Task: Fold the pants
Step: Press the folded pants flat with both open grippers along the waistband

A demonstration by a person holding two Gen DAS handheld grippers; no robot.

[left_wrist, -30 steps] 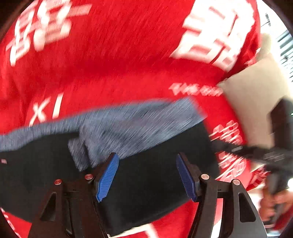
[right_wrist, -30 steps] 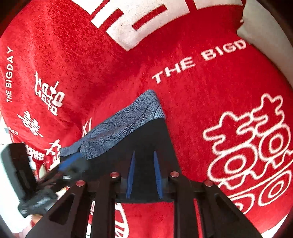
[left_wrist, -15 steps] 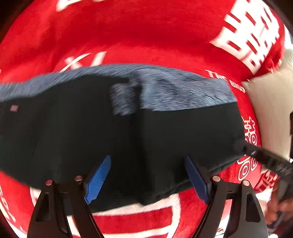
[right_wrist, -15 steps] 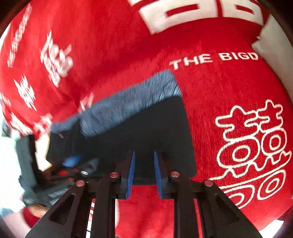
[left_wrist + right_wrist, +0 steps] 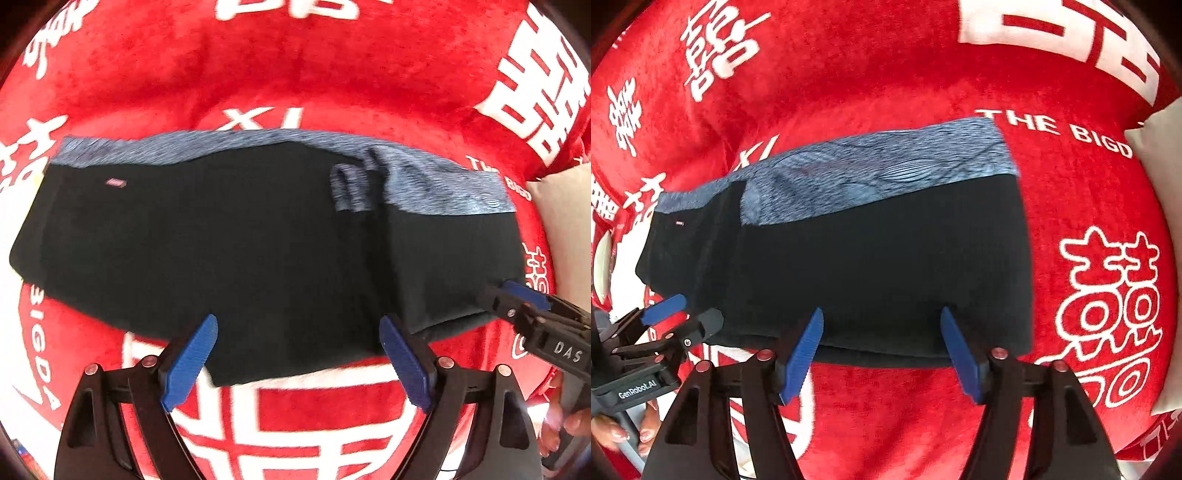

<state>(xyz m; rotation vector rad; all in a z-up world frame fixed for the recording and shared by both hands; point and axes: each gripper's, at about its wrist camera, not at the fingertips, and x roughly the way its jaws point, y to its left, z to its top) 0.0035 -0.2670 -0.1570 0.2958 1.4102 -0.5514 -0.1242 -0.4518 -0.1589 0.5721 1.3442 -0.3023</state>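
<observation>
On the red blanket (image 5: 295, 74), pants (image 5: 258, 240) now released — both jaws opening, empty.

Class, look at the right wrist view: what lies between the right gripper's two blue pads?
In the right wrist view, the near folded edge of the black pants lies between the opening pads of the right gripper, which do not press it; below it, red blanket.

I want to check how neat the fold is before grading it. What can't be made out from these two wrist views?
- Layers inside the black pants: hidden by the top layer, both views.
- Small pink label: too small and blurred, left wrist view.
- Whether the left gripper or right gripper, jaws opening, touches the fabric: unclear.
- Red blanket lettering: cut off at edges.
</observation>
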